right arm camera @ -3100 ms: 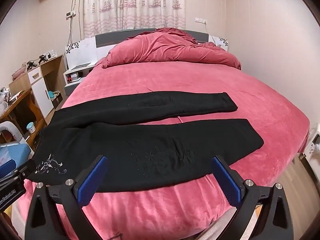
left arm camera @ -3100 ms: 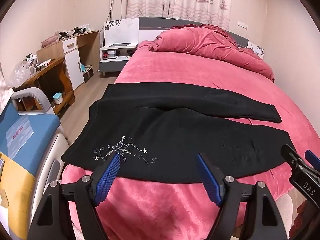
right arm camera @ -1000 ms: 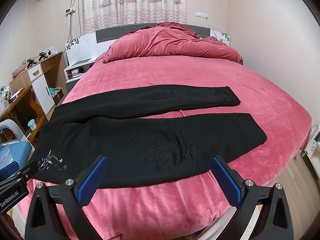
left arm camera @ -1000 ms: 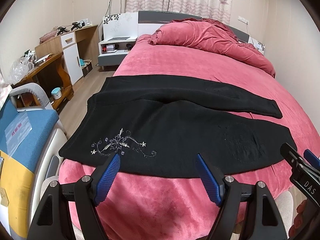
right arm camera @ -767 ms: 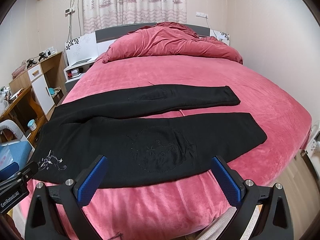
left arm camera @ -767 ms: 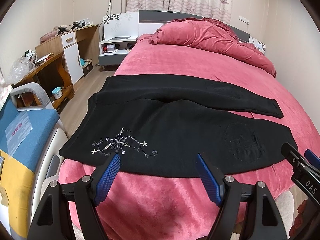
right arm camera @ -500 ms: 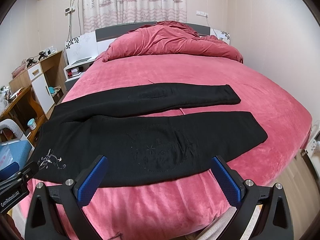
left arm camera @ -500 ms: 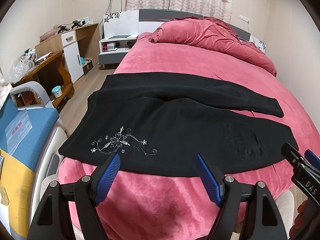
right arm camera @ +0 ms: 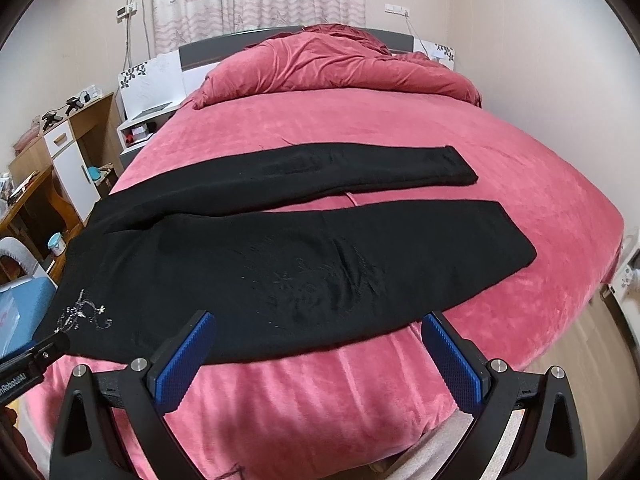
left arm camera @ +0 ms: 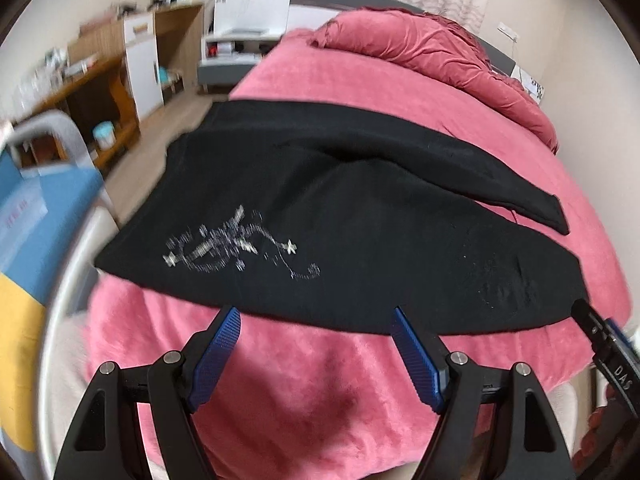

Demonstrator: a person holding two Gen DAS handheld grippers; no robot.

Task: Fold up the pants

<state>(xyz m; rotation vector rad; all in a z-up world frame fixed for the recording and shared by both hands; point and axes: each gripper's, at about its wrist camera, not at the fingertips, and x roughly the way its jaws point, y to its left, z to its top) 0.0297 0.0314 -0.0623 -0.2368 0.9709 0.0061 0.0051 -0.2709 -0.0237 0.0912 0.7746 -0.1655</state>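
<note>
Black pants [left arm camera: 360, 208] lie flat across a pink bed [left arm camera: 320, 380], waist to the left, both legs running right. A silver embroidered motif [left arm camera: 236, 246] sits near the waist. In the right wrist view the pants [right arm camera: 304, 256] show both legs, the far leg [right arm camera: 360, 168] angled away from the near one. My left gripper [left arm camera: 316, 316] is open and empty, just short of the pants' near edge below the motif. My right gripper [right arm camera: 316, 322] is open and empty at the near edge of the near leg.
A crumpled pink duvet [right arm camera: 332, 64] lies at the headboard. A wooden desk and white cabinet [right arm camera: 60, 152] stand left of the bed, with a nightstand [right arm camera: 140, 128] beyond. A blue and yellow chair [left arm camera: 36, 216] is close on the left. Floor shows at right [right arm camera: 592, 340].
Both grippers have moved forward and closer to the pants' near edge. The left wrist view is blurred from motion. Both stay open and the pants have not moved.
</note>
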